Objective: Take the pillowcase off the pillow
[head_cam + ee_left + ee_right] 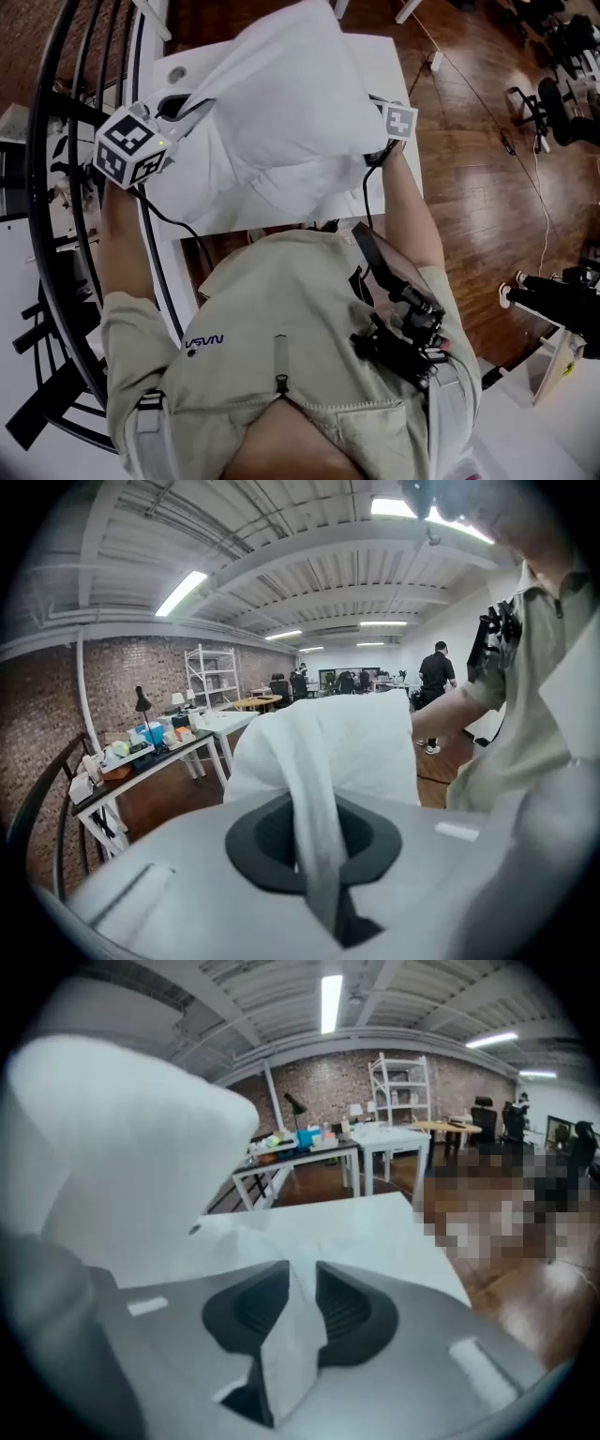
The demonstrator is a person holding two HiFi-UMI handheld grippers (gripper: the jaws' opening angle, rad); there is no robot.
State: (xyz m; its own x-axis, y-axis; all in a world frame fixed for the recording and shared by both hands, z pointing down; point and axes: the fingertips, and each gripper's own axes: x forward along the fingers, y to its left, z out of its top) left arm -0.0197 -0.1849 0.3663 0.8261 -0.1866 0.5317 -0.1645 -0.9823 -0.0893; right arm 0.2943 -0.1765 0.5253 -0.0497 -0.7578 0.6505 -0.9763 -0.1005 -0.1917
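A white pillow in its white pillowcase [291, 103] is held up over the white table [386, 56]. My left gripper [200, 103] grips its left edge. In the left gripper view a taut strip of pillowcase [314, 789] runs from the bulk of the pillow down into the left gripper [323, 874], whose jaws are pinched on it. My right gripper [373, 150] is at the pillow's right side, its tips hidden behind the cloth. In the right gripper view the right gripper [295, 1302] has a narrow gap between its jaws. A slack fold of pillowcase [289, 1344] lies in that gap.
A black curved metal frame [47, 234] rises at my left. Wooden floor [469, 141] and office chairs [562, 84] lie to the right. Farther off are a cluttered desk [141, 752], a white shelf [398, 1087] and a standing person [436, 677].
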